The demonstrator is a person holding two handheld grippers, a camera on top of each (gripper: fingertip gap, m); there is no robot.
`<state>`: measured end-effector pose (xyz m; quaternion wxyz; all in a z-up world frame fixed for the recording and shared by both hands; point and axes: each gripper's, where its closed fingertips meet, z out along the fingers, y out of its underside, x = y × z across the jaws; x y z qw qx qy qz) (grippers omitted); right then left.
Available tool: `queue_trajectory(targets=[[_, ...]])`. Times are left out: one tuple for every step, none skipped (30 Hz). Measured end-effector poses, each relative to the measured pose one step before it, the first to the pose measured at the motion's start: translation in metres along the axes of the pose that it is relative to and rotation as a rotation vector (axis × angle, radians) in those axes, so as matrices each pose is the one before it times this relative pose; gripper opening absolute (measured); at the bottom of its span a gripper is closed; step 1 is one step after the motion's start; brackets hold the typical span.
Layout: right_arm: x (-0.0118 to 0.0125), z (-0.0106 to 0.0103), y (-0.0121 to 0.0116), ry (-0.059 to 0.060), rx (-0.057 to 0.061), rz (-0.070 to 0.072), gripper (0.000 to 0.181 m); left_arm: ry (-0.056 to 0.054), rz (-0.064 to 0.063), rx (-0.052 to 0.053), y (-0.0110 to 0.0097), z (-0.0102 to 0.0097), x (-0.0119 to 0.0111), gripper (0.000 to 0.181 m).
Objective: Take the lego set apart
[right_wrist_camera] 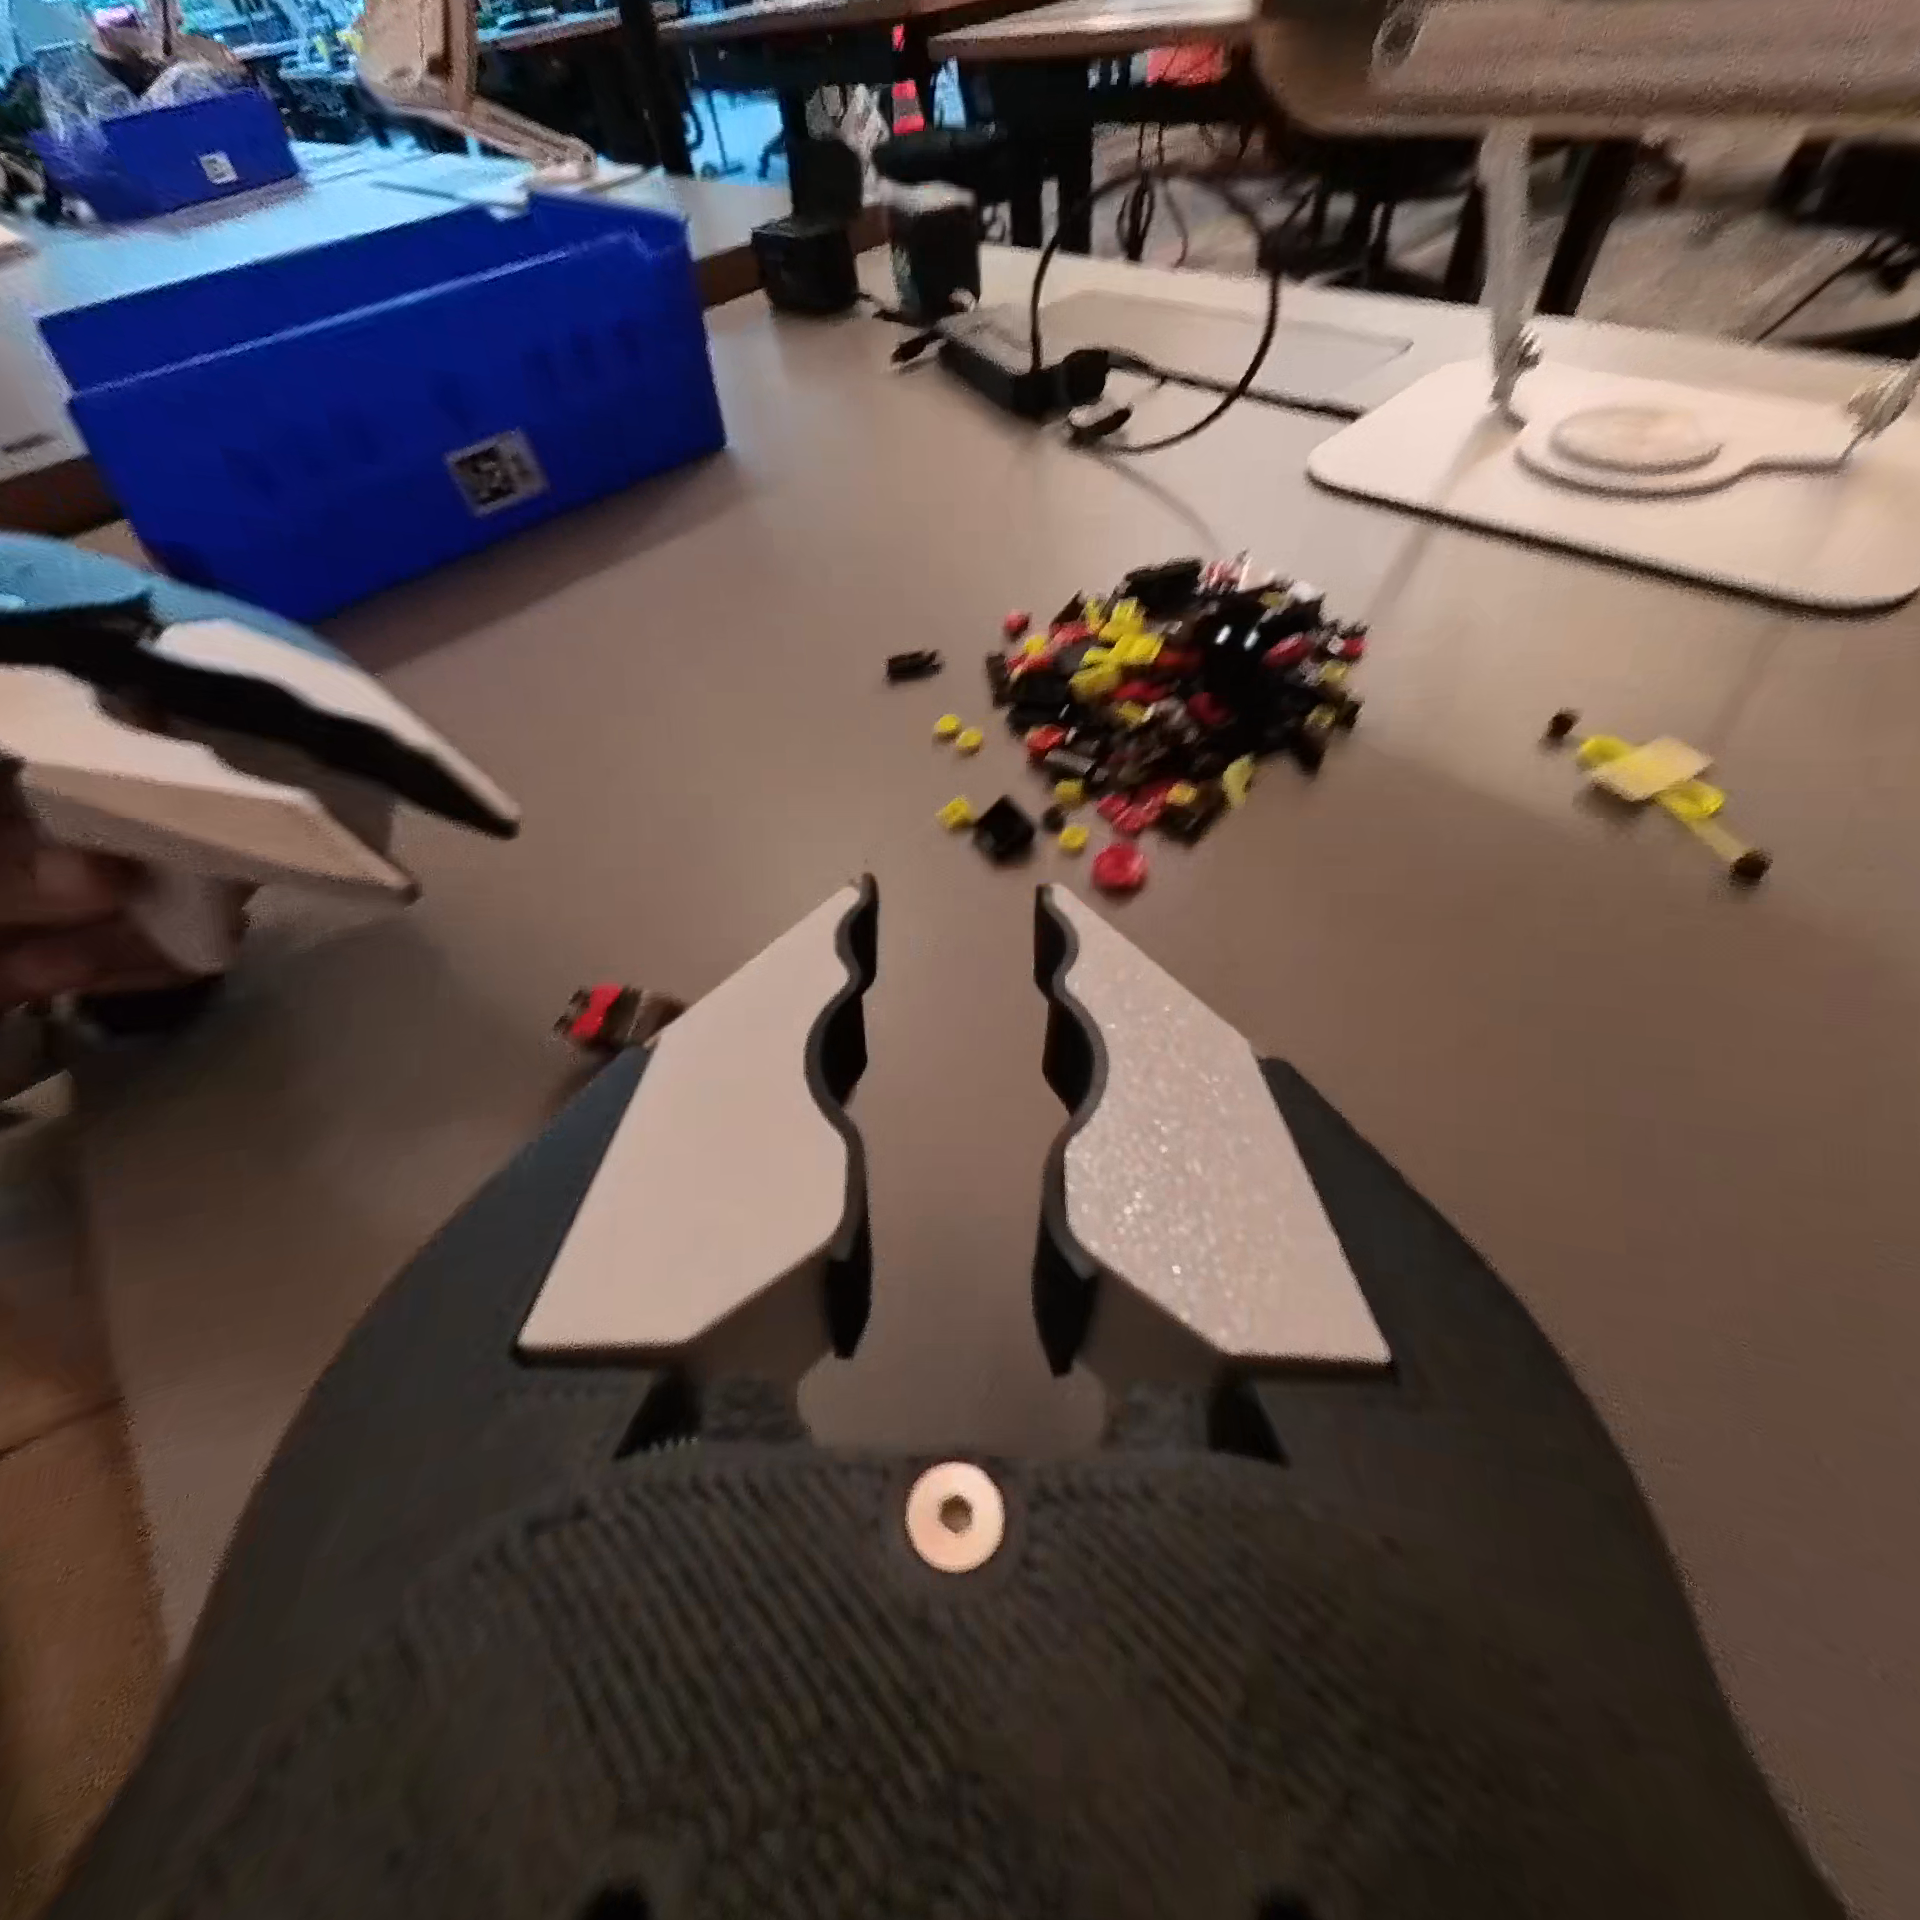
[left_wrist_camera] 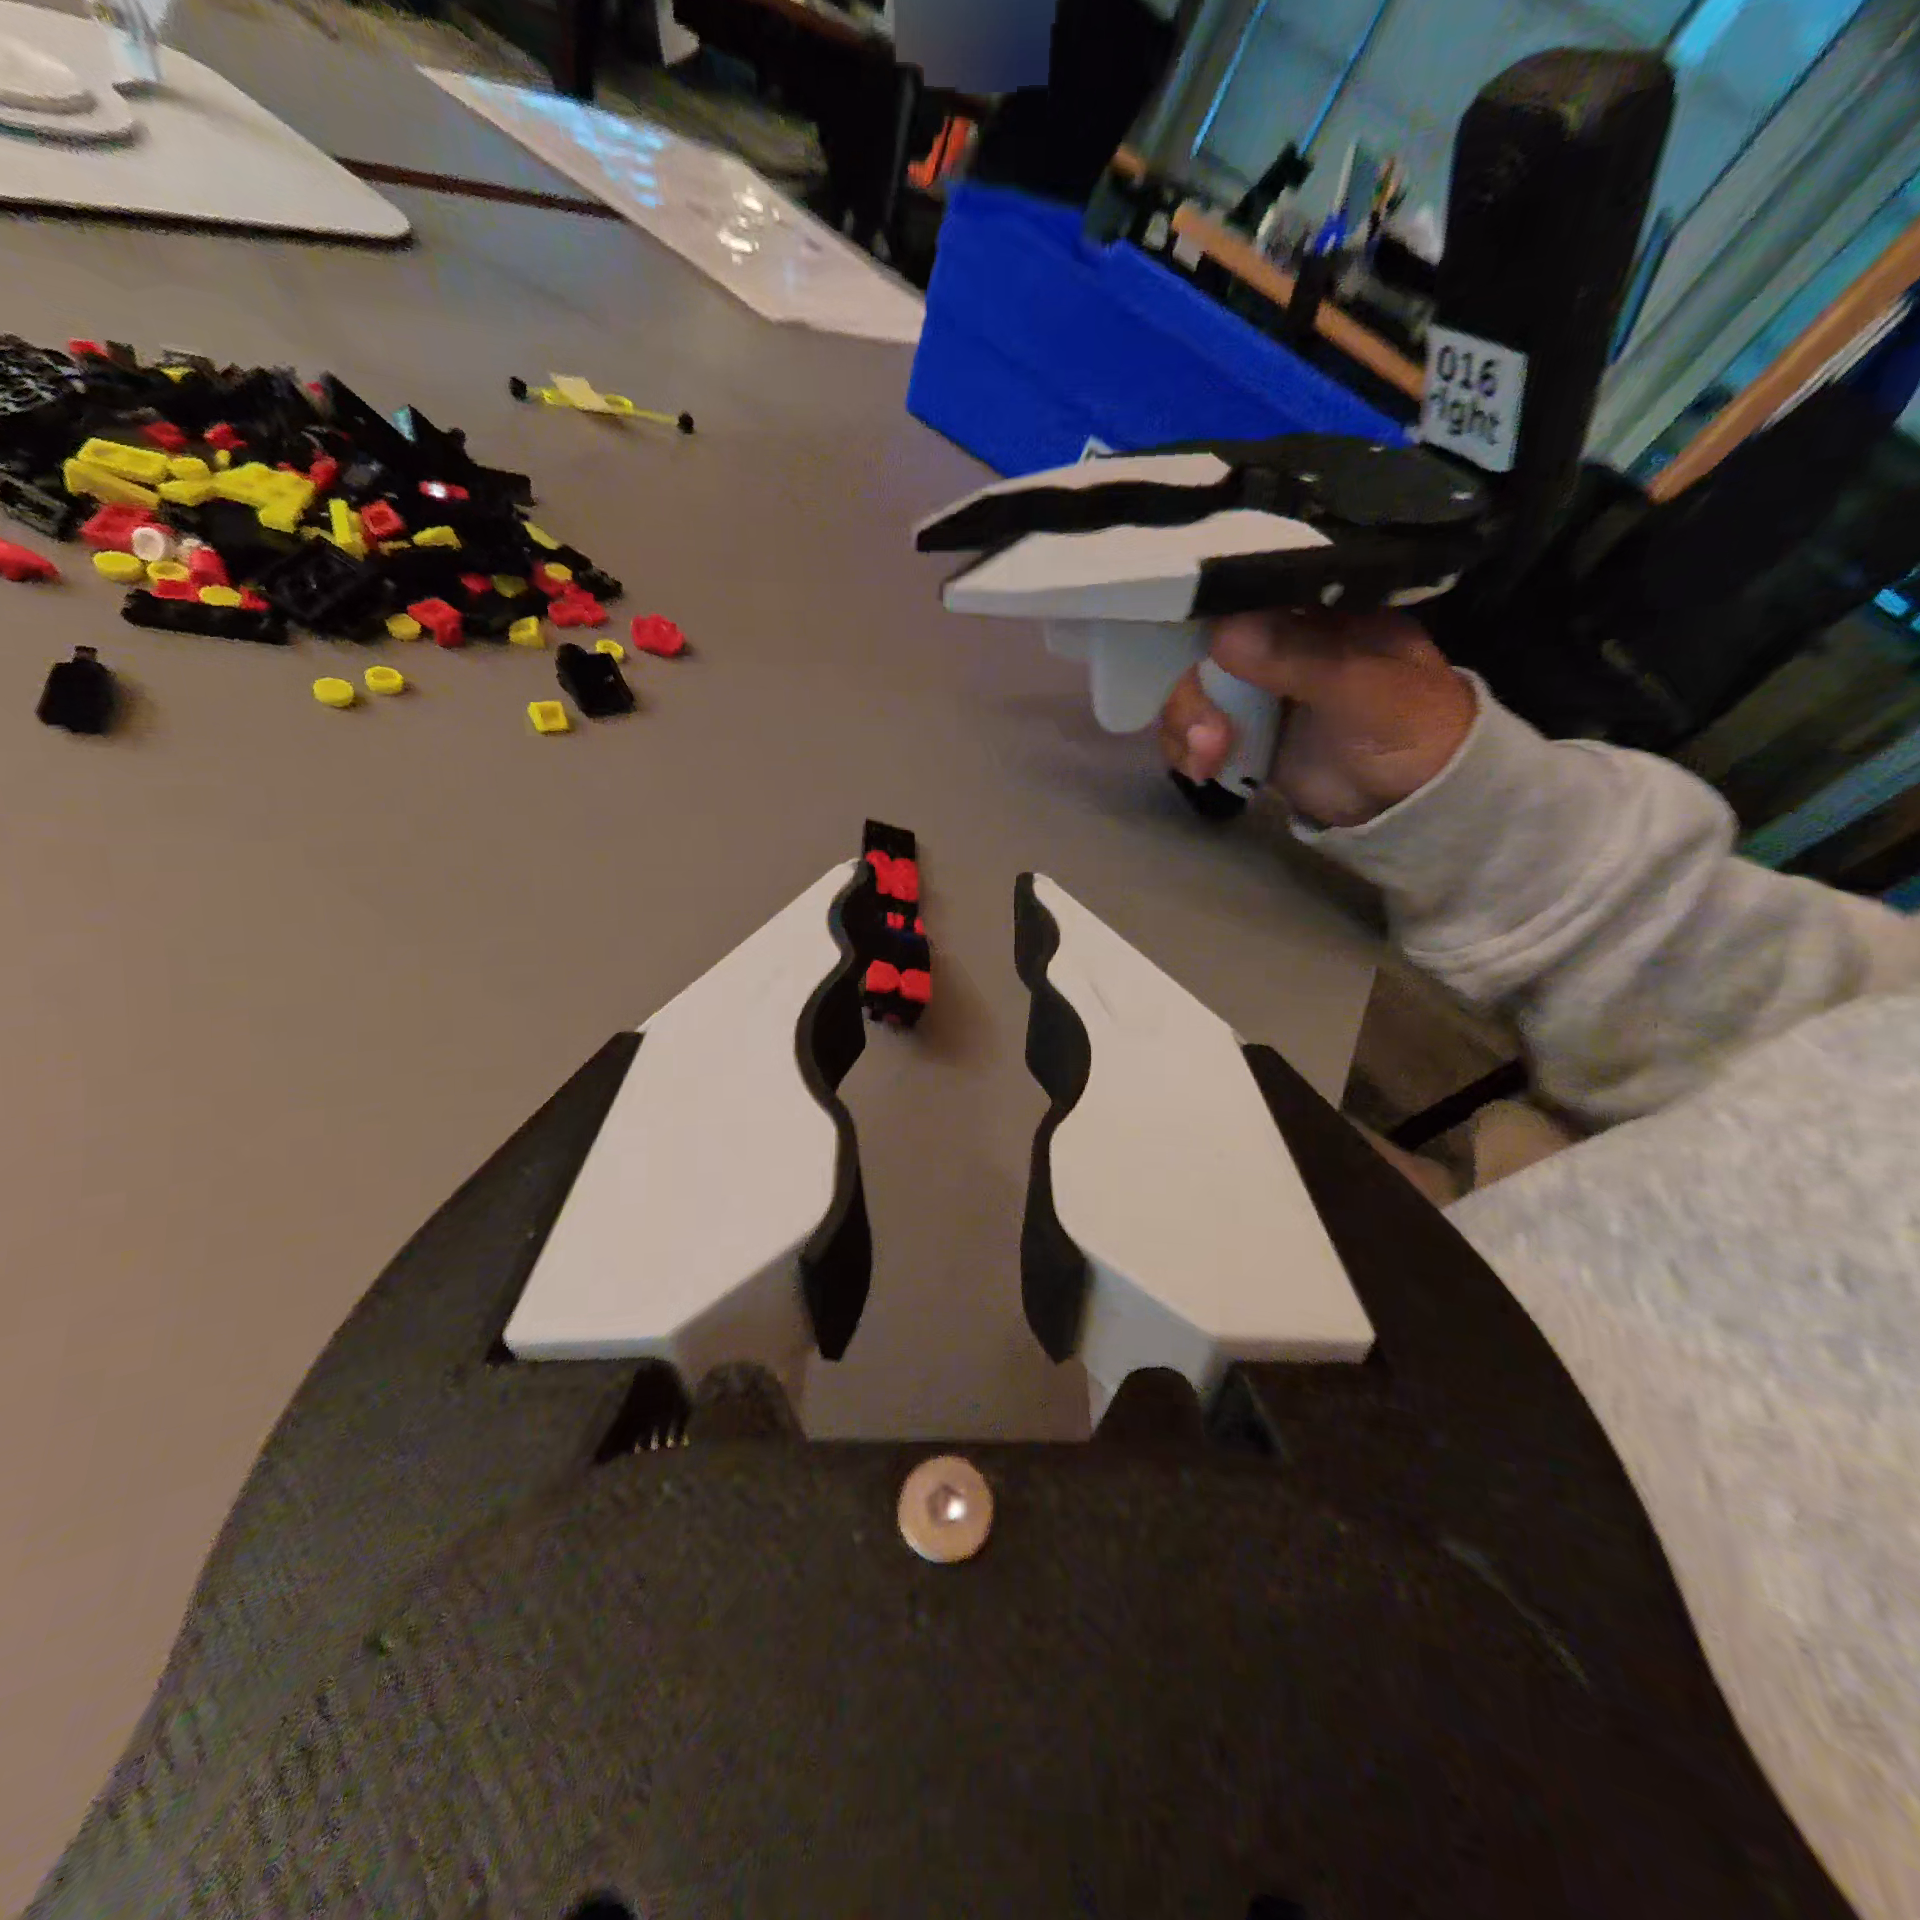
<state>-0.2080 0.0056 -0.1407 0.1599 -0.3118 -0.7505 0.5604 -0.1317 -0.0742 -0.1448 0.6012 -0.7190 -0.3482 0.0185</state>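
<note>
A small black-and-red lego assembly (left_wrist_camera: 894,925) lies on the grey table between my left gripper's fingertips, close to the left finger. My left gripper (left_wrist_camera: 940,883) is open and empty above it. The same assembly shows in the right wrist view (right_wrist_camera: 608,1013), left of my right gripper (right_wrist_camera: 954,896), which is open and empty over bare table. A pile of loose black, red and yellow lego pieces (left_wrist_camera: 281,509) lies farther off; it also shows in the right wrist view (right_wrist_camera: 1174,707). The right gripper also appears in the left wrist view (left_wrist_camera: 945,561), held by a hand.
A yellow lego axle piece with black ends (left_wrist_camera: 603,403) lies apart from the pile (right_wrist_camera: 1652,790). A blue bin (right_wrist_camera: 384,405) stands at the table's edge. A white stand base (right_wrist_camera: 1621,468) and cables with a black adapter (right_wrist_camera: 1018,364) sit at the back. My right fingertips sit around 12 centimetres from my left ones.
</note>
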Motion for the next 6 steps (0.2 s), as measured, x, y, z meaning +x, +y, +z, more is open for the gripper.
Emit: queue_trajectory(targets=[[-0.00685, -0.00467, 0.00854, -0.011, -0.0165, 0.0142, 0.028, -0.0125, 0.0139, -0.0225, 0.00299, 0.00279, 0.00114, 0.028], [-0.00683, -0.00423, 0.00568, -0.0115, -0.016, 0.0074, 0.029, -0.0078, 0.0071, -0.0259, 0.0034, 0.00329, 0.00129, 0.03], [-0.00603, -0.00343, 0.00235, -0.0092, -0.0034, -0.0073, 0.029, -0.0081, 0.0067, -0.036, 0.00454, 0.00402, 0.00079, 0.033], [-0.0045, -0.00186, 0.00048, -0.0045, 0.0036, -0.0176, 0.029, -0.0198, 0.012, -0.0427, 0.005, 0.00444, -0.00088, 0.035], [-0.00292, 0.00006, 0.00064, -0.0023, -0.0023, -0.0203, 0.029, -0.0193, 0.0166, -0.0453, 0.00508, 0.00487, -0.0008, 0.038], [-0.00207, 0.00188, 0.00245, -0.0066, -0.0184, -0.0123, 0.03, -0.0123, 0.0216, -0.0477, 0.00475, 0.0058, 0.00009, 0.04]])
